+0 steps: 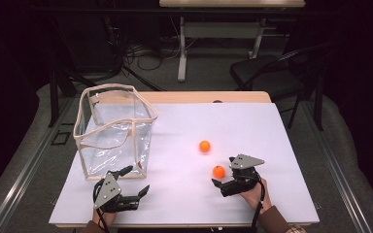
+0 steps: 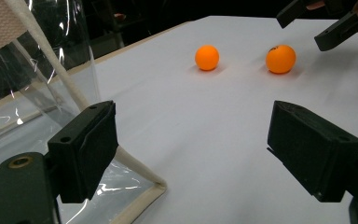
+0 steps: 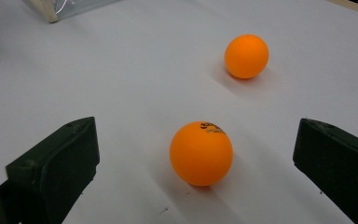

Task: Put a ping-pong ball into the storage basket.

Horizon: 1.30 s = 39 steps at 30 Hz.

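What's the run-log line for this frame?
right gripper: open, at near ball | left gripper: open, by clear bag | far ball: loose

Bright white tabletop (image 1: 272,126), dark surroundings, soft shadows (perhaps overhead light), slight blur

1. The left gripper (image 1: 135,181) sat low at the near left of the desk (image 1: 281,194), held in the person's left hand (image 1: 102,216) coming in from the bottom edge.
2. Its two black fingers (image 2: 86,149) stood wide apart, pointing forward and to the right, with nothing between them.
3. The right gripper (image 1: 223,171) sat at the near right, held in the right hand (image 1: 255,194), a sleeve showing at the wrist.
4. Its fingers (image 3: 58,163) were also spread wide, pointing left and slightly forward, close above the desk.
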### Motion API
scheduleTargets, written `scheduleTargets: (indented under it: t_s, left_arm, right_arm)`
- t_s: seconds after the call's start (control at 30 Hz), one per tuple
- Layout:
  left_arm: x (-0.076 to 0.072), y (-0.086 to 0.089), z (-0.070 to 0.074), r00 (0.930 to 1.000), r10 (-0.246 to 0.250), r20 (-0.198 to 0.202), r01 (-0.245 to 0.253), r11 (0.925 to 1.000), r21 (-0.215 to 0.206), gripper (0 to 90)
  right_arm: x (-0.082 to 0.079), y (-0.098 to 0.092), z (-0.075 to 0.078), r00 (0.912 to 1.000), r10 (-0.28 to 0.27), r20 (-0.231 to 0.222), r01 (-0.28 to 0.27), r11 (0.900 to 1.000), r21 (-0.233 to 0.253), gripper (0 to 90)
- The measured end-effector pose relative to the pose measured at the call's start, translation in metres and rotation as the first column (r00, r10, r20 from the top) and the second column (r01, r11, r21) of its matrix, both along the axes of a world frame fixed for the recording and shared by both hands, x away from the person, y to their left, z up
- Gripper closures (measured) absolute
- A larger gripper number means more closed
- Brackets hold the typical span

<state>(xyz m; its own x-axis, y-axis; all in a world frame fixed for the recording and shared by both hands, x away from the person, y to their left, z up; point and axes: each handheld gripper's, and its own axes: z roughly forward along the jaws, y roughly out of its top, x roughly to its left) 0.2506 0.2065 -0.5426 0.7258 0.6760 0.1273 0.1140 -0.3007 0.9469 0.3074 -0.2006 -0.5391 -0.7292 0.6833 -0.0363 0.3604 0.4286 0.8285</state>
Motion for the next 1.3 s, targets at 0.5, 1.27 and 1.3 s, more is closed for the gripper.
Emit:
scheduleTargets:
  t_s: [0.5, 1.27, 1.3]
  left_arm:
    - [0.000, 0.000, 0.000, 1.0000, -0.003, 0.002, 0.003, 1.0000, 0.002, 15.8]
    - [0.000, 0.000, 0.000, 1.0000, -0.005, -0.002, 0.005, 1.0000, 0.003, 15.8]
    - [0.000, 0.000, 0.000, 1.0000, -0.005, -0.003, 0.005, 1.0000, 0.004, 15.8]
  right_arm:
    - [0.013, 0.007, -0.010, 0.9985, -0.008, -0.053, 0.008, 1.000, 0.001, 0.0]
    - [0.014, 0.010, -0.021, 0.9956, -0.052, -0.078, 0.048, 0.997, -0.055, 36.4]
    - [0.014, 0.010, -0.021, 0.9957, -0.050, -0.079, 0.045, 0.997, -0.058, 37.4]
